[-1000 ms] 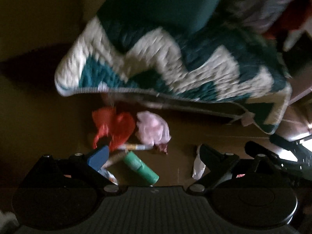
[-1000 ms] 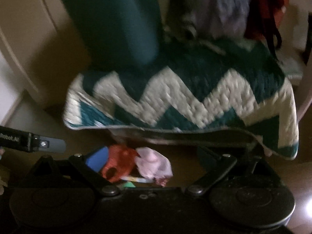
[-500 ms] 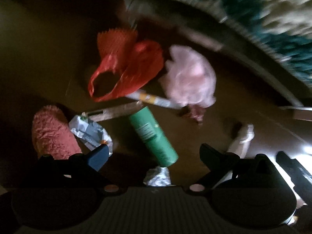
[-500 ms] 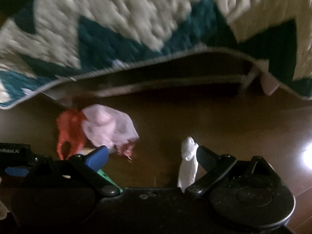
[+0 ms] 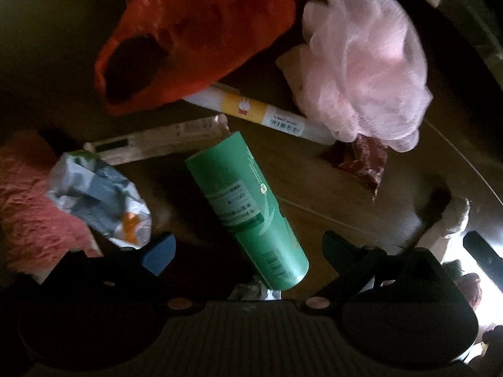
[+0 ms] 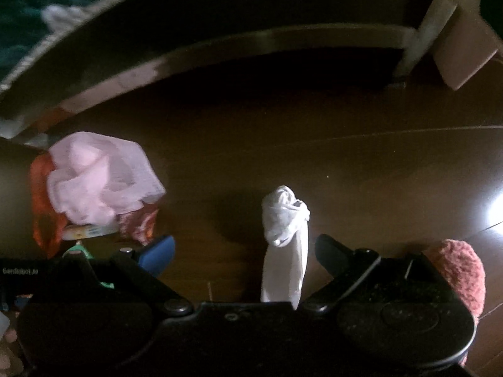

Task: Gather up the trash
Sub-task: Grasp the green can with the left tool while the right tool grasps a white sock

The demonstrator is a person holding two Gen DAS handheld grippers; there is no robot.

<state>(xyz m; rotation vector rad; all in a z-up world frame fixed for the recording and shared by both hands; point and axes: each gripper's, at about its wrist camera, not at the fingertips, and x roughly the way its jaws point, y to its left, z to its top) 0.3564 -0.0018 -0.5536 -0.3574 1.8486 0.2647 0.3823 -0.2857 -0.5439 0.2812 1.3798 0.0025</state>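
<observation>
Two grippers, both spread wide, holding nothing. Between the fingers of the left gripper [image 5: 246, 249], low in the frame: smooth green can [image 5: 246, 210], lying tilted on dark wooden floor [image 5: 330, 194], near end just above the gripper body. Beside the blue fingertip, left: crumpled grey-white wrapper [image 5: 100, 201] against a fuzzy pink slipper [image 5: 28, 207]. Above: flat paper sleeve [image 5: 157, 141], white-and-yellow tube [image 5: 261, 113], limp red mesh bag [image 5: 195, 31] upper left, frilly pink net puff [image 5: 361, 62] upper right, crinkled dark-red foil [image 5: 364, 160] beneath it. Between the fingers of the right gripper [image 6: 245, 251], nearer the right one: soft white twisted sock-like cloth [image 6: 284, 235]. Lower right: another fuzzy pink piece [image 6: 459, 267].
</observation>
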